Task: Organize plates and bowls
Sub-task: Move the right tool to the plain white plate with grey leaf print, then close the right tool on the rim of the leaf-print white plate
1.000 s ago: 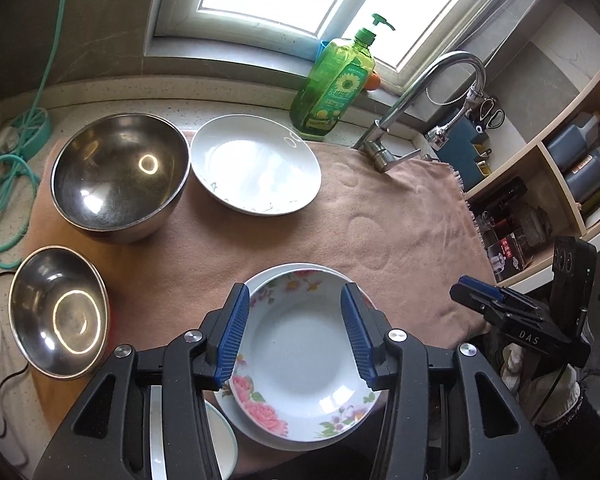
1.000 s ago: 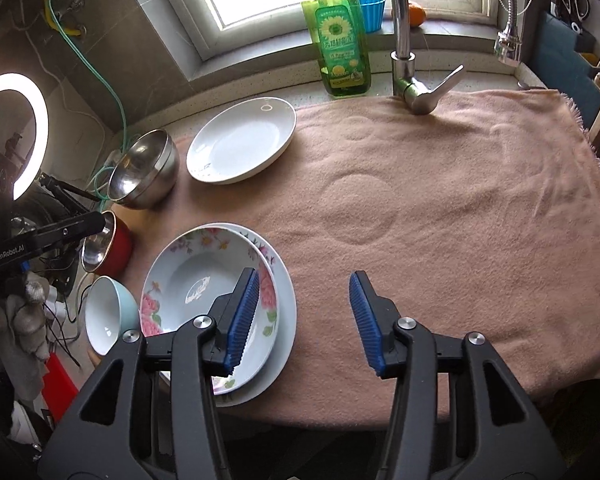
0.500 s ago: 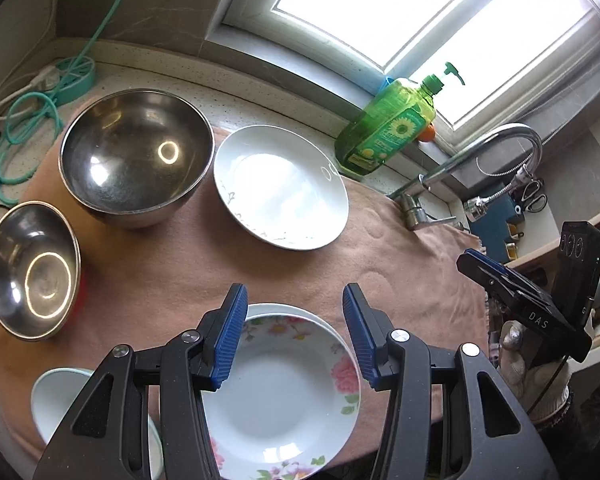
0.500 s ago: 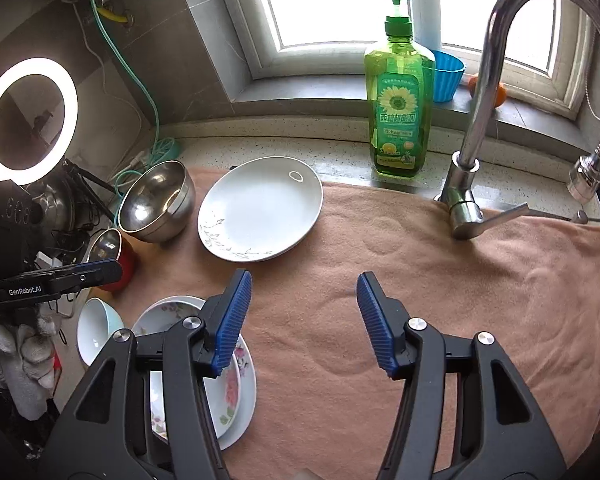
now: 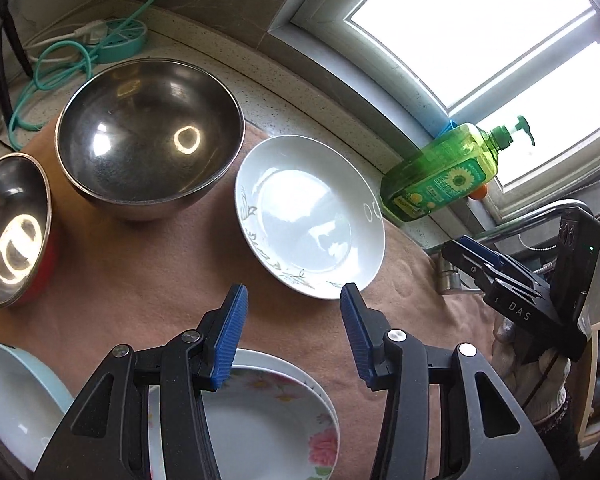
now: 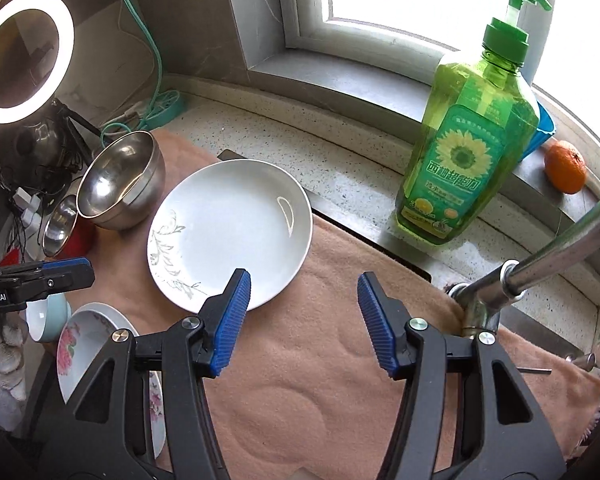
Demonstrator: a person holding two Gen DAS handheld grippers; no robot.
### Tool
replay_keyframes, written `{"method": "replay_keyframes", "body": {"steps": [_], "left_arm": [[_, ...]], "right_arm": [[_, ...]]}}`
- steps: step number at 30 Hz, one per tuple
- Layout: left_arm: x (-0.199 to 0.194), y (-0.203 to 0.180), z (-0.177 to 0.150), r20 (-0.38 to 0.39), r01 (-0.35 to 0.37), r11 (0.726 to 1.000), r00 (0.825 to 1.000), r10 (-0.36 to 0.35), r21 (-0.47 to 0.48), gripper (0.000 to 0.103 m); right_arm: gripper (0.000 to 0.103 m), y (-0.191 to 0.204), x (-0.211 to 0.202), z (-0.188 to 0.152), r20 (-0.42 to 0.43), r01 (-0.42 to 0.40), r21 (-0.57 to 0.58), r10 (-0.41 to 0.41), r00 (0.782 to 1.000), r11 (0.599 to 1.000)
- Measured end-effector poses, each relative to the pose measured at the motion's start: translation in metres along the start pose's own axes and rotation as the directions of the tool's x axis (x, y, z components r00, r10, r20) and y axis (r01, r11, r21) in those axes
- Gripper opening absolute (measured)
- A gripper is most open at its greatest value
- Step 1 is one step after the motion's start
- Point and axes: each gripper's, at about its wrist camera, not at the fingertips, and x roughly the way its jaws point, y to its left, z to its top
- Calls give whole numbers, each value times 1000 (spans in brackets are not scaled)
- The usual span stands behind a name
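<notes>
Left gripper [image 5: 294,304]: jaws spread wide, holding nothing; poised above the towel, between the white plate and the floral plate stack.
Right gripper [image 6: 304,292]: jaws spread wide, holding nothing; its left finger overlaps the near rim of the white plate in view; contact cannot be determined.
White plate [image 6: 230,234]: lies flat on the towel, grey leaf motif on the rim, just beside the large steel bowl.
Large steel bowl [image 5: 150,136]: upright on the towel's far left corner.
Small steel bowl [image 5: 12,230]: upright, red outside, left of the large bowl.
Floral plate stack [image 5: 276,420]: floral plate on a plain white one, near edge of the towel.
Light-blue bowl [image 5: 12,396]: upright, left of the stack.
Towel [image 6: 320,392]: pink-brown, spread over the counter.
Detergent bottle [image 6: 470,152]: green, upright on the counter by the window.
Faucet [image 6: 540,260]: right of the bottle.
</notes>
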Motion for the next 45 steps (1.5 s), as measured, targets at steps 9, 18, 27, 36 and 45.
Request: {"method": "replay_keyframes", "body": {"steps": [9, 18, 27, 36, 45], "left_arm": [[29, 18, 6, -46, -7, 994, 999, 2, -109, 35], [39, 28, 15, -44, -49, 991, 998, 43, -125, 26], [49, 28, 18, -52, -70, 987, 997, 63, -145, 25], [60, 28, 23, -79, -88, 987, 994, 77, -137, 20], [71, 28, 27, -103, -86, 986, 992, 72, -141, 12]], "right_arm": [[49, -10, 44, 22, -47, -33, 12, 34, 998, 999], [34, -17, 87, 41, -95, -88, 50, 92, 991, 995], [26, -17, 107, 54, -133, -114, 36, 118, 984, 993], [16, -18, 122, 56, -174, -143, 41, 148, 974, 989], [12, -21, 131, 57, -203, -179, 64, 188, 961, 982]]}}
